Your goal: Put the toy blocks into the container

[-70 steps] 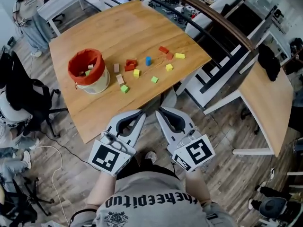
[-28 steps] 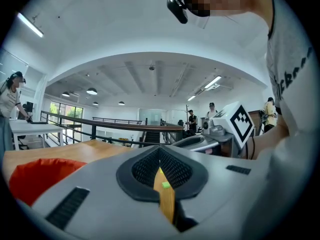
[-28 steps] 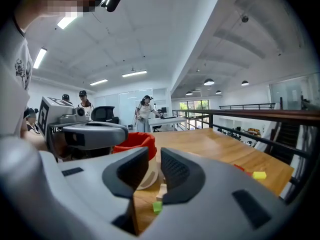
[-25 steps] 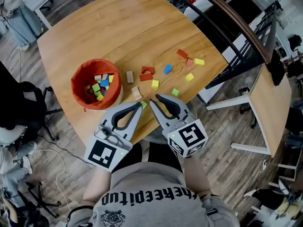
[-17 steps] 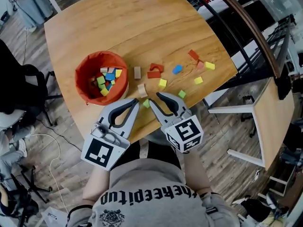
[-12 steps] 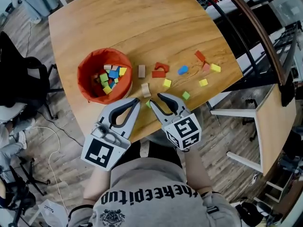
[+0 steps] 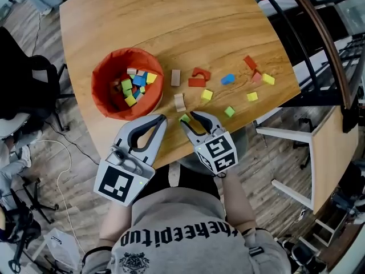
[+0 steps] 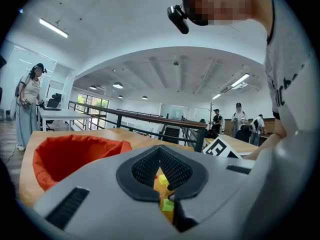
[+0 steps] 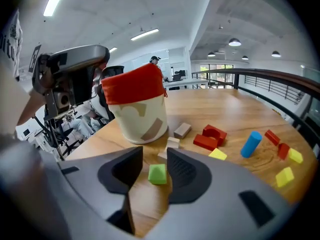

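Note:
The container (image 7: 102, 99) is a cream bucket with an orange liner, holding several coloured blocks; it also shows in the right gripper view (image 9: 137, 109) and the left gripper view (image 8: 70, 154). Loose blocks lie to its right on the wooden table (image 7: 171, 21). My right gripper (image 7: 189, 119) is open at the table's near edge, its jaws having just been opening. A small green block (image 9: 157, 174) lies on the table between them, untouched by the pads. My left gripper (image 7: 161, 119) is shut and empty, just left of the right one.
Beyond the green block lie two tan blocks (image 7: 179, 102), a red arch (image 9: 215, 133) with a red flat piece, yellow blocks (image 7: 206, 95), a blue cylinder (image 9: 250, 143) and another green block (image 7: 229, 111). The table's near edge runs under both grippers. A black chair (image 7: 25, 79) stands left.
Both grippers have come down toward the table's near edge. The right gripper's jaws have spread wider and now straddle the green block. The left gripper stayed shut.

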